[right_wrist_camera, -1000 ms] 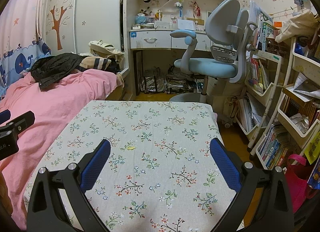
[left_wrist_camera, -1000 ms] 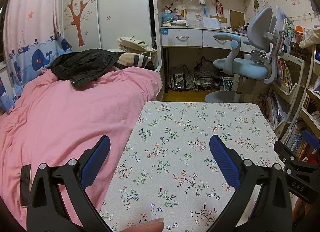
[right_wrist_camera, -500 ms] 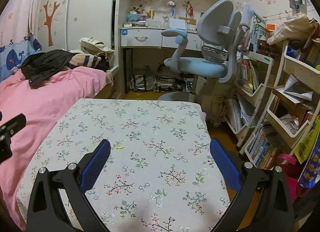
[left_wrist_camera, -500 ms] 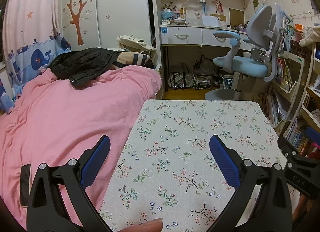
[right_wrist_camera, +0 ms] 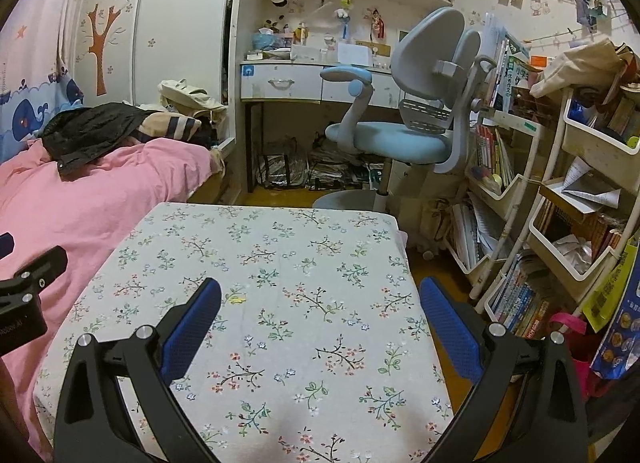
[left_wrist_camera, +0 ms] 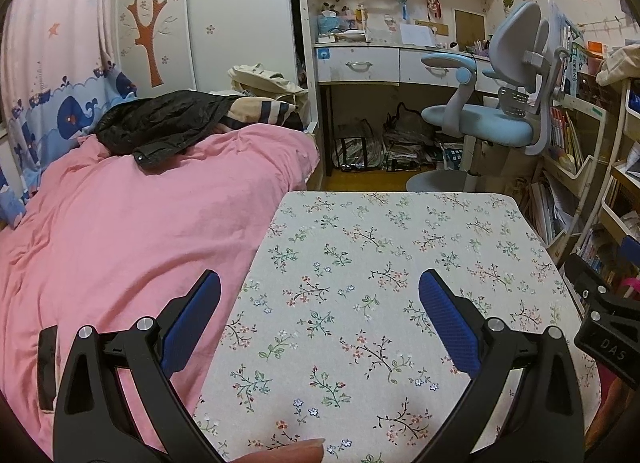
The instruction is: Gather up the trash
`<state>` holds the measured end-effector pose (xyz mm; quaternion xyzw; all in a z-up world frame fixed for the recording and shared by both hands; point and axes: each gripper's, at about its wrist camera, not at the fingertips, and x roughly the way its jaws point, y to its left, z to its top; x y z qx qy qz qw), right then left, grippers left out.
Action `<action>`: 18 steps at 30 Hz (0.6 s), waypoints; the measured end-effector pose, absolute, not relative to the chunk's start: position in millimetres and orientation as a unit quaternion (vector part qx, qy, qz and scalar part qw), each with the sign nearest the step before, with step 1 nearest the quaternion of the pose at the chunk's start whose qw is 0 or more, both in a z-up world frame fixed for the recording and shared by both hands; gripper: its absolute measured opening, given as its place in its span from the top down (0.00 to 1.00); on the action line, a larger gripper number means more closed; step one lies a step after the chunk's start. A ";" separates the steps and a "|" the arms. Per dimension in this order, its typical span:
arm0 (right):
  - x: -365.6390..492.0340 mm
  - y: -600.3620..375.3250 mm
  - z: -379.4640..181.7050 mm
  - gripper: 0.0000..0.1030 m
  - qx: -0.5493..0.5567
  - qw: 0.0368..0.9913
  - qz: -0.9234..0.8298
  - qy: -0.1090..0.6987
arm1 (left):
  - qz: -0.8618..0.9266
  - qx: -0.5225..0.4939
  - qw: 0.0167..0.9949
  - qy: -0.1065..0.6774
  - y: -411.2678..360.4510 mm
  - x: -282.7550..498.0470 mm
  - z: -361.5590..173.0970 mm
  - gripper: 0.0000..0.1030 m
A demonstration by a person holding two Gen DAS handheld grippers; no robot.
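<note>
My left gripper (left_wrist_camera: 320,323) is open and empty, held over the near left part of a table with a floral cloth (left_wrist_camera: 384,247). My right gripper (right_wrist_camera: 320,323) is open and empty over the same table (right_wrist_camera: 280,263), nearer its right side. A tiny yellow scrap (right_wrist_camera: 237,299) lies on the cloth just right of the right gripper's left finger. No other trash shows on the table. Crumpled paper (right_wrist_camera: 576,251) lies in a lower tray of the white shelf cart at the right.
A bed with a pink cover (left_wrist_camera: 120,231) adjoins the table's left side, with a black jacket (left_wrist_camera: 160,123) on it. A blue-grey desk chair (right_wrist_camera: 404,119) and a white desk (right_wrist_camera: 304,79) stand behind. Book racks and a shelf cart (right_wrist_camera: 580,183) crowd the right.
The right wrist view has swung to the right, showing more of the shelf cart and less of the bed. The left view has barely shifted. Both grippers stay open.
</note>
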<state>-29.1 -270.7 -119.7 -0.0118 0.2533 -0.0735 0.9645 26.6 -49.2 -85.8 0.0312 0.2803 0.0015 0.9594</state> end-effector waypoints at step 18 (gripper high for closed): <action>-21.3 -266.7 -126.0 0.07 -0.014 0.960 -0.065 0.271 | -0.013 0.026 0.962 0.271 -52.8 23.7 -87.0 0.07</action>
